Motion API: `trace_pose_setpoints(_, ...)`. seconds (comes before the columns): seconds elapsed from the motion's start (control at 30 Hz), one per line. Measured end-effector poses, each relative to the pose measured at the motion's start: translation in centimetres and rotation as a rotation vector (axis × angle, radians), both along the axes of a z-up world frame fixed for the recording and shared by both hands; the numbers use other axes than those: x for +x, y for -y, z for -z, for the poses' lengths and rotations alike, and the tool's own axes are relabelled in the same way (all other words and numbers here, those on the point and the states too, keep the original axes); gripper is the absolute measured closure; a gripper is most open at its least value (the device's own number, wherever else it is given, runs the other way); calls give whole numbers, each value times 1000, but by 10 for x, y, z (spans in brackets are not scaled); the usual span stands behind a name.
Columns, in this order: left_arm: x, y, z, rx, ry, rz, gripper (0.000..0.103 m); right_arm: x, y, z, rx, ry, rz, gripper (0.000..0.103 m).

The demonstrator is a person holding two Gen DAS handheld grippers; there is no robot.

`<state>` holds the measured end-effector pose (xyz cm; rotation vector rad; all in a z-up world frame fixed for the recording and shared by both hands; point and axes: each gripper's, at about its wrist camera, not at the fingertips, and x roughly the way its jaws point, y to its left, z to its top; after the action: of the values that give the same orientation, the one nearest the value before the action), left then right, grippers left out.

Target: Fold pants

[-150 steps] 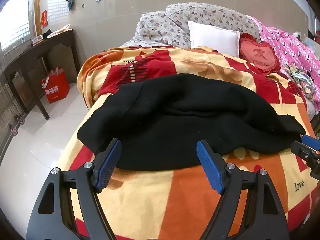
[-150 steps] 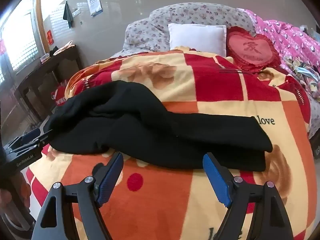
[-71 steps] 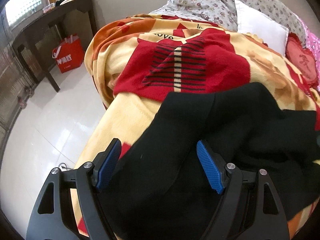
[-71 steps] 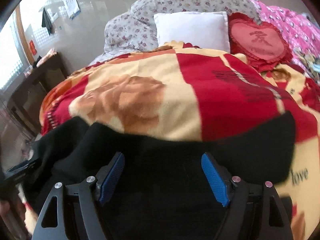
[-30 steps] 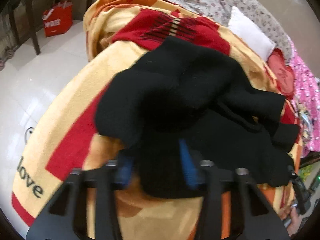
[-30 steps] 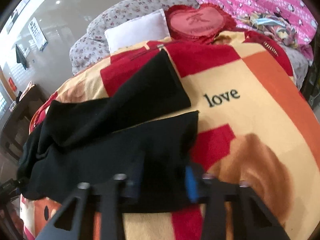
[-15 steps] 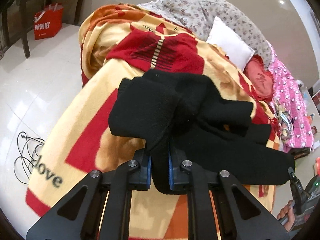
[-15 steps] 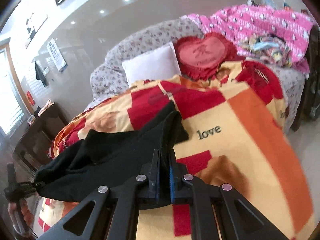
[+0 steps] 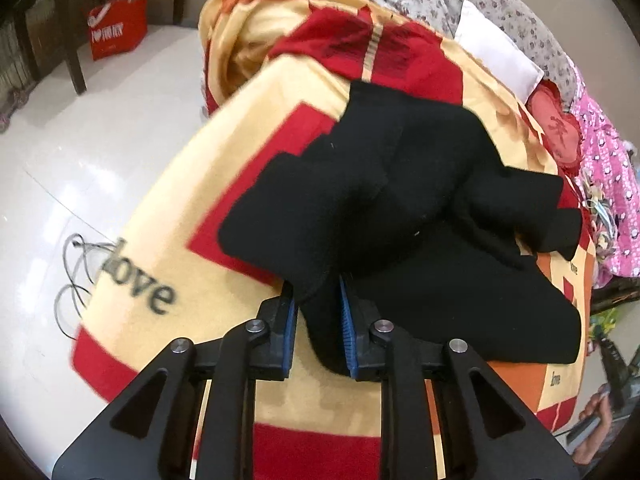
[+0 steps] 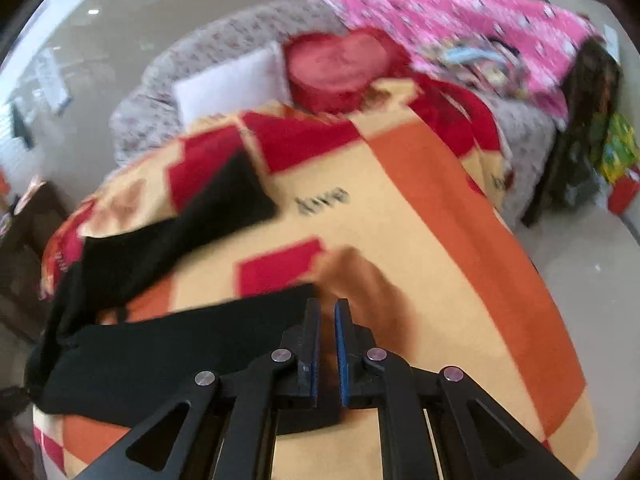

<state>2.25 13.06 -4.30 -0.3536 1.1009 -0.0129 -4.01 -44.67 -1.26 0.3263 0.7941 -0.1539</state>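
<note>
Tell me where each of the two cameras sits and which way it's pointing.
Left wrist: sits behind the left gripper, looking along the bed toward the white pillow; jaws shut on the black pants.
Right wrist: sits behind the right gripper, facing the bedhead; jaws nearly shut at the pants' edge, the grip blurred.
Shared: pants, patterned blanket, pillow, red heart cushion.
</note>
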Motion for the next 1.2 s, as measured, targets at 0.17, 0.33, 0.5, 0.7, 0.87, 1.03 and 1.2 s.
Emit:
trace_pose_setpoints(0.17, -13, 0, -17, 62, 35, -10, 85, 18, -73, -3, 106, 11, -297, 84)
trace_pose_setpoints(0.33, -30, -3, -29, 132, 74, -31, 85, 40, -161, 15, 141, -28, -520, 83)
trace_pose_setpoints(0.5, -35, 6, -33, 139, 94, -14, 85, 58, -226, 29, 81, -60, -655, 83)
trace_pose_setpoints(0.7, -20, 35, -23, 138, 98, 45, 84, 74, -273, 46, -28, -100, -685, 82)
trace_pose_setpoints(0.87, 6, 47, 0, 159, 59, 37, 85, 81, -280, 41, -50, -102, -695, 81)
trace_pose_setpoints(1.03, 22, 42, 11, 141, 41, 13, 85, 83, -279, 34, -8, -89, -719, 80)
trace_pose_setpoints(1.2, 30, 40, 13, 145, 34, 14, 85, 94, -289, 45, -9, -108, -735, 76)
